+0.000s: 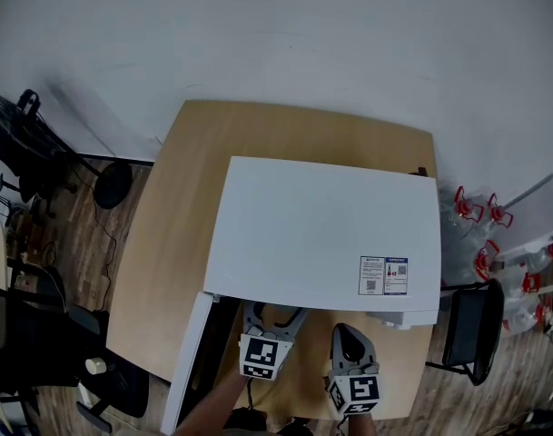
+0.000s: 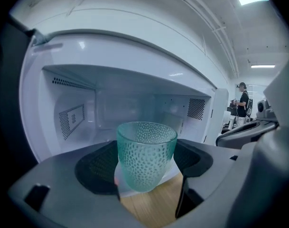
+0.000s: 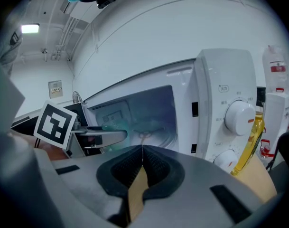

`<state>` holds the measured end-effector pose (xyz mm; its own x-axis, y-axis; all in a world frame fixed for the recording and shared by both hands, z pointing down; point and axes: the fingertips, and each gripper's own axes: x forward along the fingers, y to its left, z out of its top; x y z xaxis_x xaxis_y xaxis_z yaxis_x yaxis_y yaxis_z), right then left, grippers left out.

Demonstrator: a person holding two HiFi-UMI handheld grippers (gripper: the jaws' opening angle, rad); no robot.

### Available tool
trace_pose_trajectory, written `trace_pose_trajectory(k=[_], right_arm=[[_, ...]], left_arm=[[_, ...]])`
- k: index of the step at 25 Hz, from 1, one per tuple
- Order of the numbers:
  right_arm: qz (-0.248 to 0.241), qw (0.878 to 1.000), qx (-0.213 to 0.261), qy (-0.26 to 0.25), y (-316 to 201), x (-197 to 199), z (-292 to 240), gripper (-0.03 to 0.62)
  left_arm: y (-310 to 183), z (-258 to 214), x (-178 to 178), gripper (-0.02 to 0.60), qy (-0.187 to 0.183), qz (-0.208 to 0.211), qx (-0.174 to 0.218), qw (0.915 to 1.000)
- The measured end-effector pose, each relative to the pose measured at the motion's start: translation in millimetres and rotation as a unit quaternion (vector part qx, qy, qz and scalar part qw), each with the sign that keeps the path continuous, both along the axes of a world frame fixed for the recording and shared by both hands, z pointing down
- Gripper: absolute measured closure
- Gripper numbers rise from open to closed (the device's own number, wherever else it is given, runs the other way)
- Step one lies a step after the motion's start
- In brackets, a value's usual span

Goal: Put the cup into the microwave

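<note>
- Currently, a white microwave point(image 1: 321, 234) sits on the desk point(image 1: 158, 243). It reaches from the middle to the right edge, with a label point(image 1: 383, 275) on its top near the front right corner.
- Door point(image 1: 187, 361): open, swung out past the desk's front edge on the left side.
- Cup point(image 2: 145, 156): pale green dimpled glass, upright, at the mouth of the open oven cavity, above the desk's front edge.
- Left gripper point(image 1: 274, 316): fingers closed on the cup from both sides, tips tucked under the microwave's front overhang.
- Right gripper point(image 1: 351, 334): fingers pressed together with nothing between them. It is at the front edge, just right of the left gripper and facing the oven front.
- Knobs point(image 3: 239, 118): two white dials, one above the other, on the panel right of the cavity.
- Bottle point(image 3: 255, 139): yellow liquid, just beside the microwave's right side.
- Water jugs point(image 1: 476, 212): red handles, on the floor off the desk's right edge.
</note>
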<state>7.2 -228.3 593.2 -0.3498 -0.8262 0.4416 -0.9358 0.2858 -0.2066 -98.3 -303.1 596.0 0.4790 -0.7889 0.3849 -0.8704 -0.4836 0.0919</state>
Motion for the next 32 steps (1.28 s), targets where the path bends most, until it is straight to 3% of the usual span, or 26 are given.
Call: trace_pose_trajectory(k=[32], right_arm=[[0.009, 1.0, -0.008, -0.001, 6, 9, 3, 0.576]], left_arm=[[-21, -10, 6, 0.201, -0.014, -0.005, 0.041, 0.9991]])
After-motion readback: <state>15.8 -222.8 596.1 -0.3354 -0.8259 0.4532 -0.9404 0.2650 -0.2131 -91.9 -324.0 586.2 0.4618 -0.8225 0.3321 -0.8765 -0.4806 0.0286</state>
